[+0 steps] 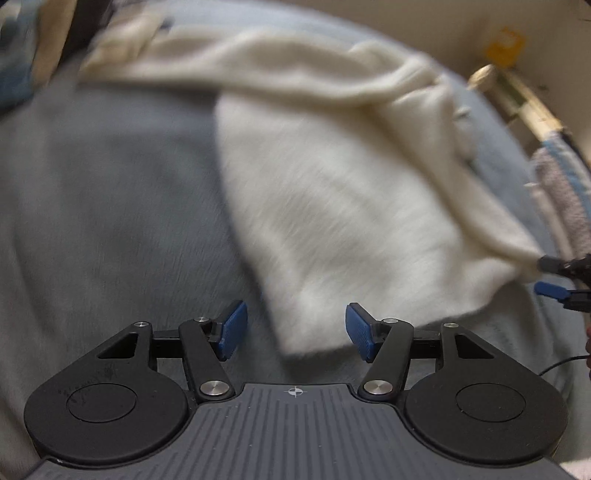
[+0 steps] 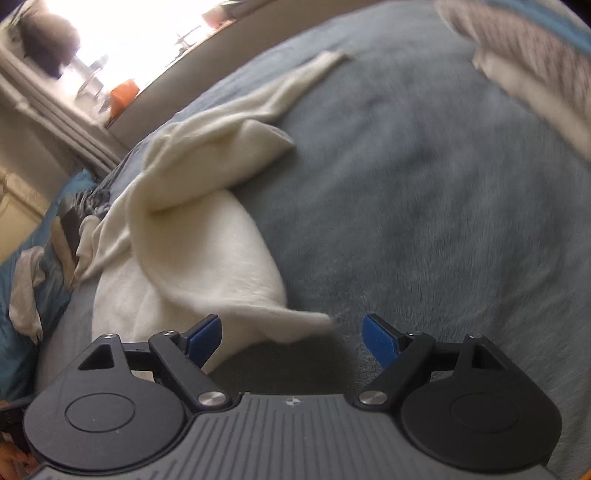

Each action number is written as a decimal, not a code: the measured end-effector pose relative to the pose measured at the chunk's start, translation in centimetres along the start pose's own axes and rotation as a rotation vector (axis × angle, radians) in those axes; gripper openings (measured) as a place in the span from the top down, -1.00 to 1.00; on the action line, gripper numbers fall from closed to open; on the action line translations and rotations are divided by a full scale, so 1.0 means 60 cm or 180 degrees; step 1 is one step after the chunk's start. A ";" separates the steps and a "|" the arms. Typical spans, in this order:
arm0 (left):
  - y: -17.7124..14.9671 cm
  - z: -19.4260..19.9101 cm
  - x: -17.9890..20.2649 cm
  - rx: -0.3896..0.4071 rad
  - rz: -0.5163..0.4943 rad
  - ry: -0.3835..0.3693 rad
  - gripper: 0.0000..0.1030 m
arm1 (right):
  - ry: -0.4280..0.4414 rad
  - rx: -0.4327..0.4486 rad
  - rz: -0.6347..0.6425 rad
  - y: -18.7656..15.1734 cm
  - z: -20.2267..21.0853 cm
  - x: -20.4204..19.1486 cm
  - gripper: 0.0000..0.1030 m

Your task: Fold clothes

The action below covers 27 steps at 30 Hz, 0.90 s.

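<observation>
Here, a cream-white garment (image 1: 351, 192) is lying rumpled on a grey-blue fleecy blanket (image 1: 103, 206), and both views are blurring a good deal. In the left wrist view the garment is filling the centre and right of the frame, with a long sleeve-like strip stretching toward the upper left. Its lower hem is ending just above the left gripper (image 1: 295, 330), which is sitting at the bottom of the frame with its blue pads (image 1: 232, 330) spread wide and nothing lying between them. At the right edge of that view the right gripper (image 1: 554, 275) is showing; the garment's corner is tapering to a point right at its upper dark finger, while the blue pad below is standing apart from it.

In the right wrist view the garment is occupying the left half of the frame, bunching into folds, with one narrow strip running toward the upper centre. A pointed corner of the cloth is reaching into the gap of the right gripper, close to the left pad, but the jaws are standing wide apart and are not pinching it. At the upper right a grey striped fabric (image 2: 535, 62) is lying on the blanket, and in the upper left a bright window (image 2: 147, 26) is glaring.
</observation>
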<state>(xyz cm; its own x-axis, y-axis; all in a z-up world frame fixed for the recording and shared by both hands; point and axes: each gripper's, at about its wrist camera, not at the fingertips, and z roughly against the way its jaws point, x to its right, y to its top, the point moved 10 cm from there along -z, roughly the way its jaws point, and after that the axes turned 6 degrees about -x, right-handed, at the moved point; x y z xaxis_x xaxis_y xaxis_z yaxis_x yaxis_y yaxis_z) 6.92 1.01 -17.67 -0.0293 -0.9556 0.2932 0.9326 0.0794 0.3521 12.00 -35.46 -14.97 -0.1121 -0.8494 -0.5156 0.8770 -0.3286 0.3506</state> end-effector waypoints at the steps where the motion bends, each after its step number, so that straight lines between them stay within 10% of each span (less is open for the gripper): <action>1: 0.002 -0.001 -0.002 0.0008 0.0050 -0.0008 -0.13 | 0.0054 0.0006 -0.0055 -0.001 -0.007 0.007 -0.66; 10: 0.017 -0.021 0.040 0.0169 -0.0323 0.0094 0.73 | -0.0022 -0.0021 0.0705 0.000 -0.047 -0.037 -0.63; 13: 0.025 -0.014 0.068 0.0286 -0.0704 0.0218 0.79 | -0.0141 0.0086 0.0839 0.004 -0.062 -0.042 -0.22; 15: 0.028 -0.001 0.076 0.0430 -0.0809 0.0261 0.80 | -0.0074 0.0121 0.0747 0.009 -0.062 -0.048 0.57; 27: 0.038 0.239 0.038 0.1330 -0.0705 -0.0078 0.83 | 0.0975 0.0038 0.0954 -0.059 0.075 -0.159 0.69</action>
<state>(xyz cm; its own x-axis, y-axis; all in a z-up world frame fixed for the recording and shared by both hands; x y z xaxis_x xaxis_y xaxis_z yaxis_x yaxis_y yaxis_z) 3.79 3.07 -3.46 -0.2243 -0.9559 0.1897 0.6785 -0.0134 0.7345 7.83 -28.07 -7.78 0.2924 -0.7467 -0.5974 0.8440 -0.0921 0.5283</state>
